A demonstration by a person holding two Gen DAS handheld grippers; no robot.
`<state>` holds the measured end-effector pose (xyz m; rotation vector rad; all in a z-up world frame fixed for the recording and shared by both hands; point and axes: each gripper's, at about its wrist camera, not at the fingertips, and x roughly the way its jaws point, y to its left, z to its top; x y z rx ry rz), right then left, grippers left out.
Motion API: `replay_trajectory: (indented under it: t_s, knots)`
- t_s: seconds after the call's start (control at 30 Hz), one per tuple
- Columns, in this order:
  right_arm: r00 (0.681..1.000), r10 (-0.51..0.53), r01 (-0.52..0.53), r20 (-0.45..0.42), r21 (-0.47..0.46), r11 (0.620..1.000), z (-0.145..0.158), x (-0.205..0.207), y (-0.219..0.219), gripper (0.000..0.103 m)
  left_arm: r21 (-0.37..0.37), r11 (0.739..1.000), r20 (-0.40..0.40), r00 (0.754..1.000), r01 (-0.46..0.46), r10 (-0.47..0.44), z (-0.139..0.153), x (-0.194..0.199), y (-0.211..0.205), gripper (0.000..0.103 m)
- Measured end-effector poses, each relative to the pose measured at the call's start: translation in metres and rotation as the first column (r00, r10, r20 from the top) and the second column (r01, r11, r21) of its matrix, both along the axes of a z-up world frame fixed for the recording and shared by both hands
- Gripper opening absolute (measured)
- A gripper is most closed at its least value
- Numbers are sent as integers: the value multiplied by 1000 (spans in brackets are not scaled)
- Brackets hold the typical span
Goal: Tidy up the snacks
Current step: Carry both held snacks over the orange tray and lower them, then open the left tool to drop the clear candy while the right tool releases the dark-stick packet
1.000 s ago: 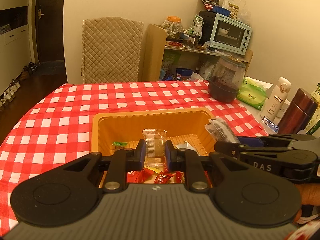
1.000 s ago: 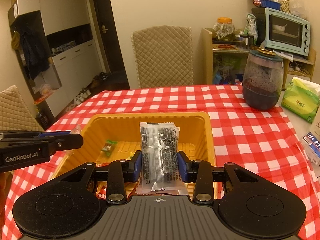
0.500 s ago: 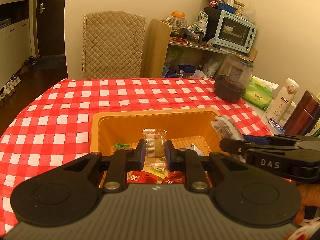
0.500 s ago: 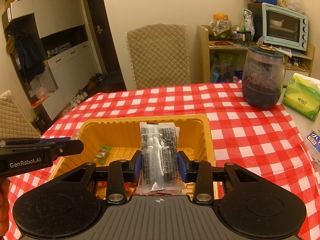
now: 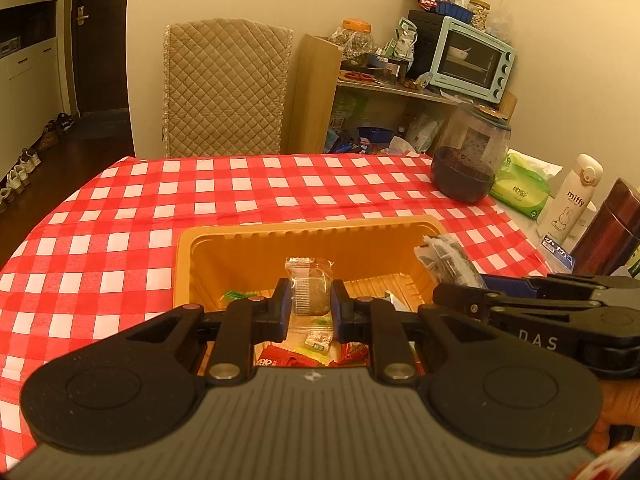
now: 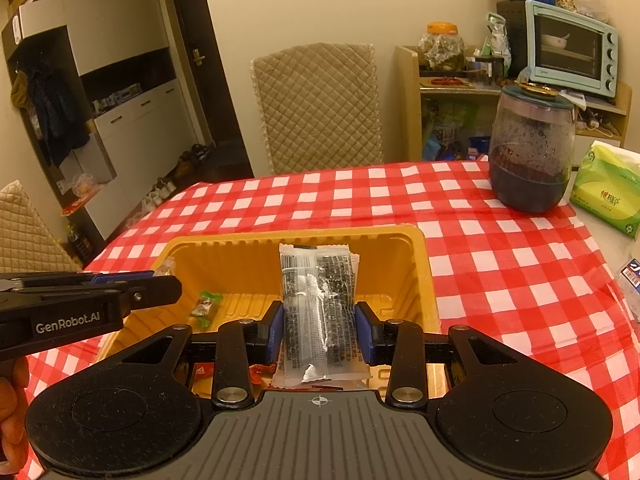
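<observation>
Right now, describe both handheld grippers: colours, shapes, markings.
Both match: a ribbed grey body, two round black pods, black linkage arms with silver pivot pins, and blue pads on black fingers. The left gripper reads GenRobot.AI on its side; the right gripper reads DAS. No cables show.

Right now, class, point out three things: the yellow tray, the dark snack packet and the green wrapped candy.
yellow tray (image 6: 420,280): right wrist view, bare right wall.
dark snack packet (image 6: 318,304): right wrist view, middle of wrapper.
green wrapped candy (image 6: 205,305): right wrist view, centre of wrapper.
</observation>
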<state>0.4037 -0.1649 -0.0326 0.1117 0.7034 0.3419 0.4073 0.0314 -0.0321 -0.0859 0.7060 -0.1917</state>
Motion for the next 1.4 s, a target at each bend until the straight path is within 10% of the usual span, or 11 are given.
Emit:
replay_trajectory:
  t_s: [0.2,0.3,1.4]
  knots:
    - [1000,-1,1,1,0,1000,0,1,0,38,4,1000,-5,1000,-1,1,-3,5,0,19]
    - [1000,2,-2,-3,-2,1000,-1,1,0,38,9,1000,-6,1000,-30,30,-8,7,2,42]
    - [1000,15,-15,-6,46,999,-2,4,5,38,34,998,-32,998,-46,47,-14,4,12,53]
